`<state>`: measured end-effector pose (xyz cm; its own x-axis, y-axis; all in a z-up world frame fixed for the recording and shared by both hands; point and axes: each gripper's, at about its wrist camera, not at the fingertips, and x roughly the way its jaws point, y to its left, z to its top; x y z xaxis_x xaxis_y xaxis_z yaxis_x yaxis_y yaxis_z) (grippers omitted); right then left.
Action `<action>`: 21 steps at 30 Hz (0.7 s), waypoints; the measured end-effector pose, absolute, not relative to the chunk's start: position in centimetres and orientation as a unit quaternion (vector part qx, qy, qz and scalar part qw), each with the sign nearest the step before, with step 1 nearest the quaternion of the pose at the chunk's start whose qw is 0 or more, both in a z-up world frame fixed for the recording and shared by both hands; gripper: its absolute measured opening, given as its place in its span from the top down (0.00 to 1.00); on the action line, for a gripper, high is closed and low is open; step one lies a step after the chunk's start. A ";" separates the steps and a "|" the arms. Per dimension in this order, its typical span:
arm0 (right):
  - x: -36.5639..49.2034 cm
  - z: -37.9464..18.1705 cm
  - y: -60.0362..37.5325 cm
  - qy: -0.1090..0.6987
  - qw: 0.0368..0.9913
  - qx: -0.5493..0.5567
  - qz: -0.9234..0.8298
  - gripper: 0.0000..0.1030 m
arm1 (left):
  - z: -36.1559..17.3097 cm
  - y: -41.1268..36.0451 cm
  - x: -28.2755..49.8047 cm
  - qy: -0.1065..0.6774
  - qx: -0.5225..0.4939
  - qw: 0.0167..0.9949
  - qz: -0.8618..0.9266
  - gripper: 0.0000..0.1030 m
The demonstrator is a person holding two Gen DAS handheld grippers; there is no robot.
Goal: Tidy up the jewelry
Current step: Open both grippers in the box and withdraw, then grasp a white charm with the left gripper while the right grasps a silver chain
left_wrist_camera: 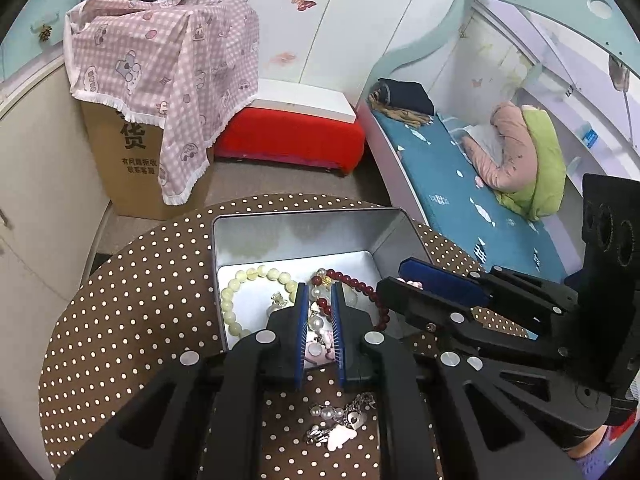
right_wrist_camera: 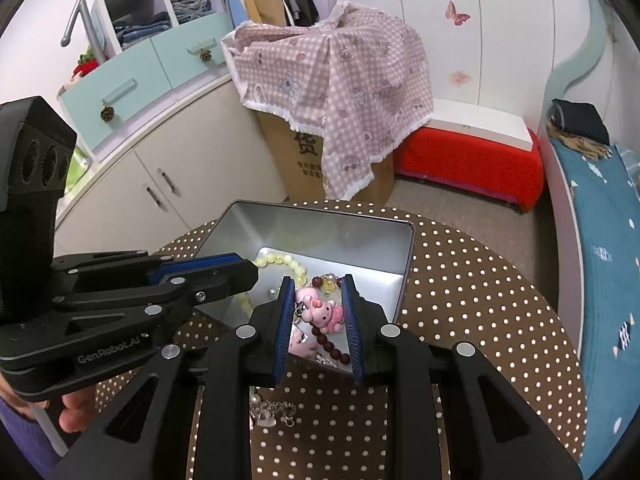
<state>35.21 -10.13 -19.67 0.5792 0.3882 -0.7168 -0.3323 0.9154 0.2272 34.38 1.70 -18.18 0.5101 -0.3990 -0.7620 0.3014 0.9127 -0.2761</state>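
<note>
The left gripper (left_wrist_camera: 320, 288) is pressed almost together. Whether a thin chain is nipped in it cannot be told. A yellow bead bracelet (left_wrist_camera: 232, 304) is seen left of its tips, and a dark red bead bracelet (left_wrist_camera: 360, 280) just right of them, both inside the open tin (left_wrist_camera: 280, 232). A pearl chain with charms (left_wrist_camera: 340, 424) is left on the dotted table (left_wrist_camera: 140, 300), under its fingers and outside the tin. The right gripper (right_wrist_camera: 318, 280) is pinched on a pink charm (right_wrist_camera: 320, 314), held over the tin. The placing step appears to be in hand. Next, the charm should be lowered and released, then the pearl chain collected.
</note>
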 end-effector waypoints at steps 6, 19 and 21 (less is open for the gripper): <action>35.0 -19.5 -10.5 0.412 0.888 0.041 0.198 0.75 | -17.9 1.9 33.6 0.447 -0.057 0.872 -0.191 0.67; 31.6 -16.9 -12.1 0.383 0.903 0.042 0.189 0.60 | -15.1 3.0 29.4 0.404 -0.062 0.893 -0.190 0.52; 30.7 -16.6 -12.5 0.379 0.906 0.038 0.184 0.59 | -15.1 3.2 28.3 0.399 -0.062 0.895 -0.188 0.52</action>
<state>30.71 -12.51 -16.63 0.6445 0.3626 -0.6732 -0.3046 0.9293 0.2089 28.26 3.21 -15.08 0.6108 -0.3866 -0.6910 0.2881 0.9214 -0.2608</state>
